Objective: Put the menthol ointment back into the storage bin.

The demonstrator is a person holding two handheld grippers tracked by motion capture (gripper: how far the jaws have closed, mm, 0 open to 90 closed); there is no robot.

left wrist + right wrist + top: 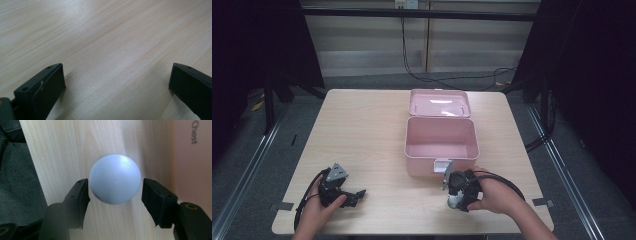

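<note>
A light wood-grain counter stands on grey carpet between dark curtains, with a pale panelled wall and trailing black cables behind it. Nearest the camera, a person's two forearms come in over the near edge. The left hand rests the left black tongs on the counter near the near-left corner; in the left gripper view its jaws stand wide apart over bare wood, released, with nothing between them. A grey three-cornered plate sits on top of it. The right hand holds the right black tongs near the near edge, pointed down at the counter. In the right gripper view a smooth pale grey-blue ball lies on the wood between the spread jaws, the left jaw at or almost at its side and the right jaw just clear of it with a sliver of wood showing; the tongs are released, not clamped on the ball. The ball sits just in front of the pink plastic storage box, whose front wall shows at the right edge of that view with printed lettering. Farther back, the box stands open and empty at mid-counter, a small white latch on its front, its pink hinged lid thrown back toward the far edge.
</note>
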